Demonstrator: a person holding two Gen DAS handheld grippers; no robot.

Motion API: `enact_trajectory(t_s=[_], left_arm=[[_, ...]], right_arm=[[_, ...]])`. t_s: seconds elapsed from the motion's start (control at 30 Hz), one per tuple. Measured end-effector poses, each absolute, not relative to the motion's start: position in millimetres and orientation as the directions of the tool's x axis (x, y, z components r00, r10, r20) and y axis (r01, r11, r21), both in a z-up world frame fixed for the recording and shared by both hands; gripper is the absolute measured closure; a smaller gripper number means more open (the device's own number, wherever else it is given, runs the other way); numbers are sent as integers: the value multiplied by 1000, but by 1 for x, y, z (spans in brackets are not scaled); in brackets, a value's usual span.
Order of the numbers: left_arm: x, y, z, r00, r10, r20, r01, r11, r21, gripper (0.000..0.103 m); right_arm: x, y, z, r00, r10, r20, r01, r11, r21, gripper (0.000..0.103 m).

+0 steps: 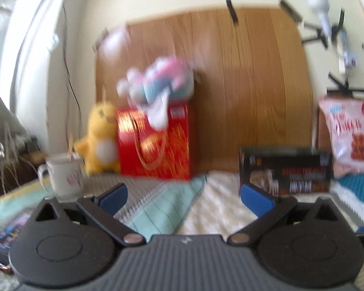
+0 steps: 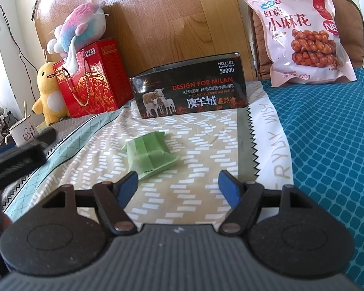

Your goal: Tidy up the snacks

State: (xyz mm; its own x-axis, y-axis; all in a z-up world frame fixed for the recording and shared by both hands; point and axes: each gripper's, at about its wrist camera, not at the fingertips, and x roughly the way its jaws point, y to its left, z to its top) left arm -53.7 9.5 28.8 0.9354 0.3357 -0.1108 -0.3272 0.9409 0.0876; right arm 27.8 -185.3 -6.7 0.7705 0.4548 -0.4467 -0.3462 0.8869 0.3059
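Clearly the green snack packet (image 2: 151, 154) lies on the bed sheet (image 2: 201, 194) just ahead of the right gripper (image 2: 179, 185), a little left of centre, its long axis running from upper left to lower right. Those jaws stand spread and empty, the packet's near corner just beside the left finger. The left gripper (image 1: 183, 194), also spread and empty, does not have the packet in its view, so the right hand looks nearer.

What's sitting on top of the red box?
A pink, blue and white plush toy lies on top of the red box, with one white part drooping over the box's front. The box top under the toy is covered, so anything else there cannot be seen.
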Motion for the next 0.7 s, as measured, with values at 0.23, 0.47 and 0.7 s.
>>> enact_trajectory(t_s=[0.23,0.47,0.7], left_arm=[[-64,0,32,947,320,-15,-317,943,104,0],[-56,9,31,960,262,-98,-256,964,66,0],[-56,13,28,959,251,-128,-249,968,34,0]], right_arm=[[28,-185,-7,771,454,-446,-345,887,306,28],[28,-185,-7,772,454,-445,-345,887,306,28],[28,-185,-7,772,454,-445,-346,887,306,28]])
